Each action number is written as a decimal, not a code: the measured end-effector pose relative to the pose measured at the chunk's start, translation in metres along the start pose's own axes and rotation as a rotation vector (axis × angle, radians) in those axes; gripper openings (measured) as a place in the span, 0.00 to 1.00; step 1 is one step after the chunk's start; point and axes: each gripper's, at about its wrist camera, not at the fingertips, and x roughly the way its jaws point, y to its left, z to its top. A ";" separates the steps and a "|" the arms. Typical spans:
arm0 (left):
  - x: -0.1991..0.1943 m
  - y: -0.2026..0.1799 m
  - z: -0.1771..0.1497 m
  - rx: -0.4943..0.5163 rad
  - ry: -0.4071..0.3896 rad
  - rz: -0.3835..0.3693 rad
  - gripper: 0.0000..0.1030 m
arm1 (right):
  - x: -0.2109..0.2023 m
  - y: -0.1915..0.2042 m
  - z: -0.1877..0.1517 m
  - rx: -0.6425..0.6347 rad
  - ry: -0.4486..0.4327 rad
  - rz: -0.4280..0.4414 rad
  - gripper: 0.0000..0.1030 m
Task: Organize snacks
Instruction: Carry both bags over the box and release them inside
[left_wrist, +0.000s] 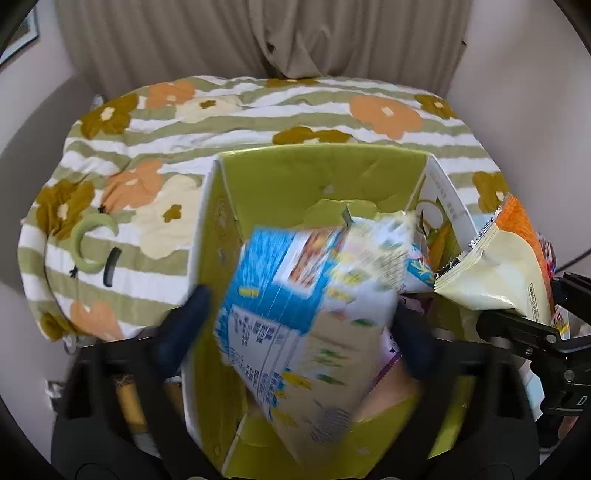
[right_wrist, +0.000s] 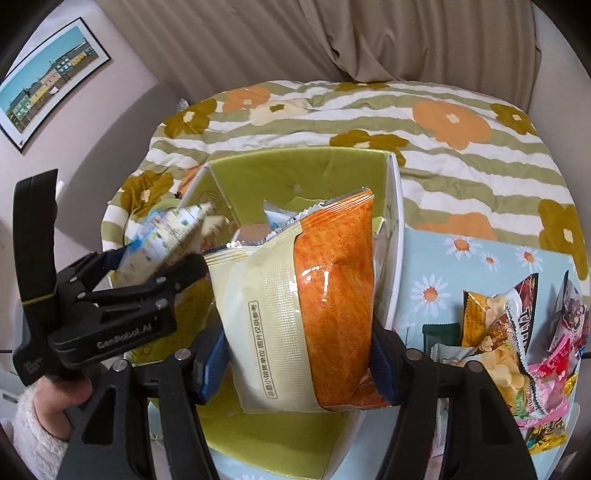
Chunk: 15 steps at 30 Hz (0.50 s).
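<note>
The right hand-held gripper is clamped on a crinkly foil snack bag, its blue pads pressing the bag's two sides. The bag is glossy, half cream and half mottled orange, with a serrated sealed top edge and a column of printed characters down the cream panel. It hangs tilted over the open green box.

The left hand-held gripper stands wide, its dark blue fingers apart from the blue-and-white snack packet that lies between them. The packet is motion-blurred, with a cyan panel, a food photo and small yellow and green marks on white, and it sits inside the box's mouth, not pressed by either pad.

The box is cardboard, lime green inside with white outer walls, creased on its far wall, and holds other wrappers. It rests on a quilted bedspread striped green and white with orange, mustard and cream flowers. To its right, on a pale blue daisy-print cloth, lies a loose heap of small shiny snack packets in gold, pink and brown. A hand in a fuzzy pale sleeve grips the left tool's handle.
</note>
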 end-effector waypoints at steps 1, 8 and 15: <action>0.001 0.000 -0.001 0.009 -0.005 0.006 0.99 | 0.001 0.000 -0.001 0.005 0.001 0.000 0.59; -0.006 0.008 -0.021 -0.026 0.021 -0.024 0.99 | 0.001 -0.003 -0.008 0.000 0.009 -0.019 0.59; -0.035 0.008 -0.051 -0.086 0.015 0.004 0.99 | -0.011 0.006 -0.017 -0.011 0.010 0.010 0.59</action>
